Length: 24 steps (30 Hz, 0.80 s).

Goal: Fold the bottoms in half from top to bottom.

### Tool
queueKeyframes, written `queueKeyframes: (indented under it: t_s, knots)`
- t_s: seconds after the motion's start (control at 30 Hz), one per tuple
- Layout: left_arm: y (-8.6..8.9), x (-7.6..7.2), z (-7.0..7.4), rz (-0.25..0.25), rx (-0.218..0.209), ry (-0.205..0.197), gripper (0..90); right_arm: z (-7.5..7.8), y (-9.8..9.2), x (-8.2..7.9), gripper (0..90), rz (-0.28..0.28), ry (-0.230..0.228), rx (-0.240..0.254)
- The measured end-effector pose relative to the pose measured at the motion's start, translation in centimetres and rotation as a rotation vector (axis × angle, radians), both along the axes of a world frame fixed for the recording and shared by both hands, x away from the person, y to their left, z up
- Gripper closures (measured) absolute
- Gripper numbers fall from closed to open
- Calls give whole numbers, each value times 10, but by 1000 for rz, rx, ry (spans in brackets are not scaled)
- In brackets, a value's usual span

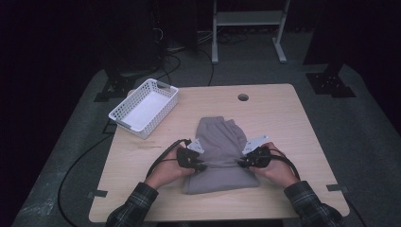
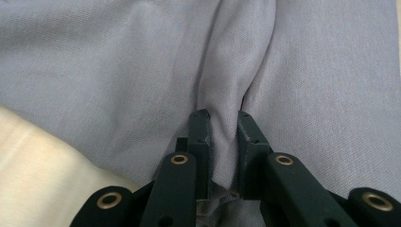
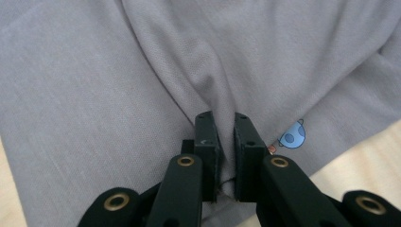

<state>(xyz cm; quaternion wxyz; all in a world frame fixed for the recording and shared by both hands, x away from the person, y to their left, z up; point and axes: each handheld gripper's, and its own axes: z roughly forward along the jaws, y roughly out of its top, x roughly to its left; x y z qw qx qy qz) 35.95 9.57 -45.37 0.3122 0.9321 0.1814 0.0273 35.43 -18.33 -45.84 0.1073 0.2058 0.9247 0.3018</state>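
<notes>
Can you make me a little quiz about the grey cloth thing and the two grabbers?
1. True or false: both grippers are pinching the grey garment.
2. What sits on the table to the far left of the garment? A) a white basket B) a red cup C) a book
3. In the right gripper view, what little mark shows on the cloth beside the jaws?

Key:
1. True. The left gripper and the right gripper each have a fold of fabric squeezed between their jaws.
2. A, the white basket.
3. A small blue cartoon print.
</notes>
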Motion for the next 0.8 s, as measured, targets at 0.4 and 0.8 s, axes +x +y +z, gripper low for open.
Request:
queueKeyframes:
  t_s: [0.4, 0.8]
  knots:
    - [-3, -41, -1, -68, -10, 35, 784, 0, -7, -36, 818, 67, 35, 6]
    - [2, -46, 19, -59, -82, 1, 807, 11, -18, -39, 822, 64, 47, 100]
